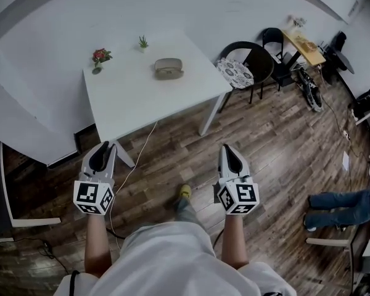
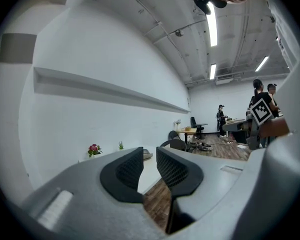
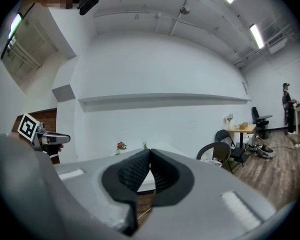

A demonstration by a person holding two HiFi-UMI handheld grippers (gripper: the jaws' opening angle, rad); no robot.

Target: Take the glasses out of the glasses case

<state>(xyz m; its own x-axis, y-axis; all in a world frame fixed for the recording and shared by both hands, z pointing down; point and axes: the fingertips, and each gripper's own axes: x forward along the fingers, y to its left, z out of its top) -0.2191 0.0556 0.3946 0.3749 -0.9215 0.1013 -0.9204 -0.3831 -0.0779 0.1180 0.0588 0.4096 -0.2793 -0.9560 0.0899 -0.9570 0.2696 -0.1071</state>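
I am holding both tools low and well back from the white table (image 1: 132, 100), so the reach has not yet begun. The glasses case (image 1: 168, 68) is lying closed near the far edge of the table, well apart from both tools. I cannot see the glasses, and I take it they are inside.

The left gripper (image 1: 102, 149) is showing a narrow gap between its jaws with nothing in it. The right gripper (image 1: 228, 150) is showing its jaw tips pressed together on nothing.

To do this step well, I judge that I should step up to the near edge of the table and bring both tools over it. The right jaws need parting before they arrive. One tool should pin the base of the case while the other lifts the lid. From here I cannot tell which side the hinge is on, so I am planning to check that up close first. The case looks smooth and rounded, so it may slide if I push it from only one side.

A small pot of red flowers (image 1: 100, 57) and a little green plant (image 1: 143, 42) are standing to the left of the case, near enough to be knocked by a wide sweep of the left tool. A black chair (image 1: 246, 66) is sitting off the right corner of the table. A thin cable (image 1: 139, 156) is trailing across the floor between me and the table, so I am minding my footing. Someone's legs (image 1: 336, 207) are showing at the right edge, well clear of my path.
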